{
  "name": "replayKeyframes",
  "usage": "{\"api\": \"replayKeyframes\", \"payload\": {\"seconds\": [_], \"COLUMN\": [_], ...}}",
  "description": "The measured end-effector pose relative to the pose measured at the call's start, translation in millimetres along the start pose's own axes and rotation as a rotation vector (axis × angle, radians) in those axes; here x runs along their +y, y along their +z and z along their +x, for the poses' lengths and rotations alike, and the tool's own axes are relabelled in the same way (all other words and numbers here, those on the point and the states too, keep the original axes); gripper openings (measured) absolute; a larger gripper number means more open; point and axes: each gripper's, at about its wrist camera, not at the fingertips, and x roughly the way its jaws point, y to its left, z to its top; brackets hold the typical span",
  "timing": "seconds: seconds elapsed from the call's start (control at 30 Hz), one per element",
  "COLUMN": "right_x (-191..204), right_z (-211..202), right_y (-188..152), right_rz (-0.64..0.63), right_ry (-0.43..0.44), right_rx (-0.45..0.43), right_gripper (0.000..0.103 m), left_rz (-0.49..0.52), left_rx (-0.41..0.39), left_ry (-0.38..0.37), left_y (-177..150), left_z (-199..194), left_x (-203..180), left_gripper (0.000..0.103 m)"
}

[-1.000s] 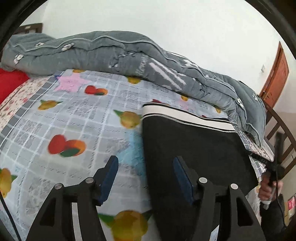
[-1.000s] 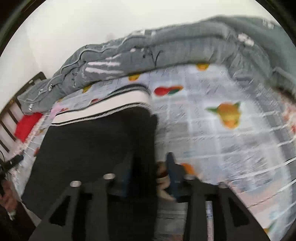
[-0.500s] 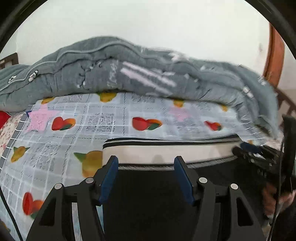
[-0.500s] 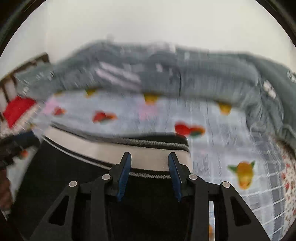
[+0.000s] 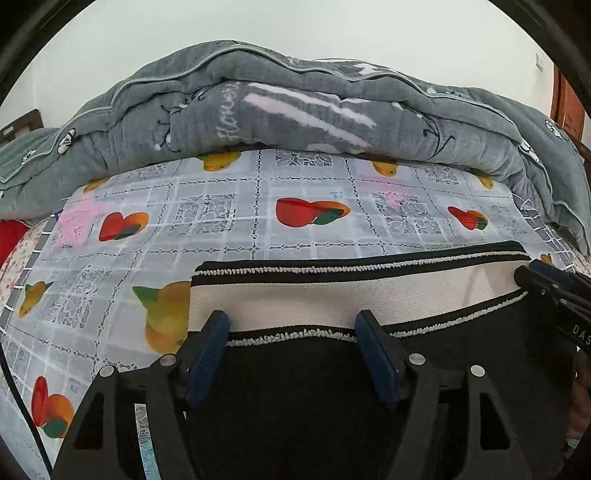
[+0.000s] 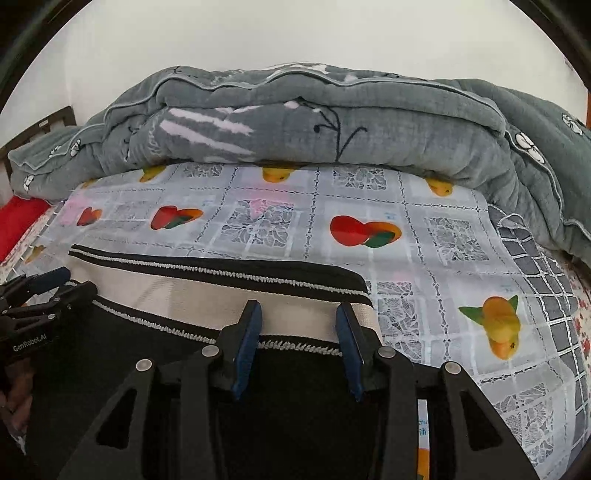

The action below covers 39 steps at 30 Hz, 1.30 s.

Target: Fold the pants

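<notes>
Pants (image 5: pixel 303 398) lie flat; both tongs (image 5: pixel 291 325) (image 6: pixel 299 314) tilt down, gaping, over the waistband.

Pants (image 5: pixel 314 406) on bedsheet (image 5: pixel 240 221) — quilt (image 5: pixel 295 110) heaped behind, against wall (image 5: pixel 295 29)

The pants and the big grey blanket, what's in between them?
Only the fruit-print bedsheet, with nothing on it, lies between the pants and the grey blanket. Both wrist views show it.
</notes>
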Motion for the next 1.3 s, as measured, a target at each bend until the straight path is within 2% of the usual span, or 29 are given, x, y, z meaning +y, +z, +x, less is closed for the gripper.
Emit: {"api": "replayKeyframes", "payload": {"seconds": [0.57, 0.73, 0.93, 1.13, 1.3], "right_x": [0.1, 1.0, -1.1, -8.5, -9.1], "right_z": [-1.2, -3.2, -5.0, -14.0, -33.9], "right_y": [-1.6, -2.2, -1.5, -0.1, -9.8], "right_rz": [0.008, 0.007, 0.016, 0.048, 0.043], "right_ry": [0.001, 0.002, 0.014, 0.056, 0.047], "right_rx": [-0.007, -0.015, -0.014, 0.013, 0.027], "right_gripper": [0.041, 0.041, 0.042, 0.043, 0.043], "left_rz": [-0.008, -0.041, -0.032, -0.125, -0.150], "left_rx": [-0.009, -0.024, -0.032, -0.006, -0.048], "left_ry": [0.000, -0.026, 0.010, -0.029, -0.023], "left_y": [-0.9, -2.5, -2.9, -6.7, -16.3], "left_z": [-1.8, -5.6, -11.0, -26.8, -54.9], "left_x": [-0.3, 5.2, 0.4, 16.9, 25.5], "left_gripper": [0.071, 0.070, 0.071, 0.071, 0.069]}}
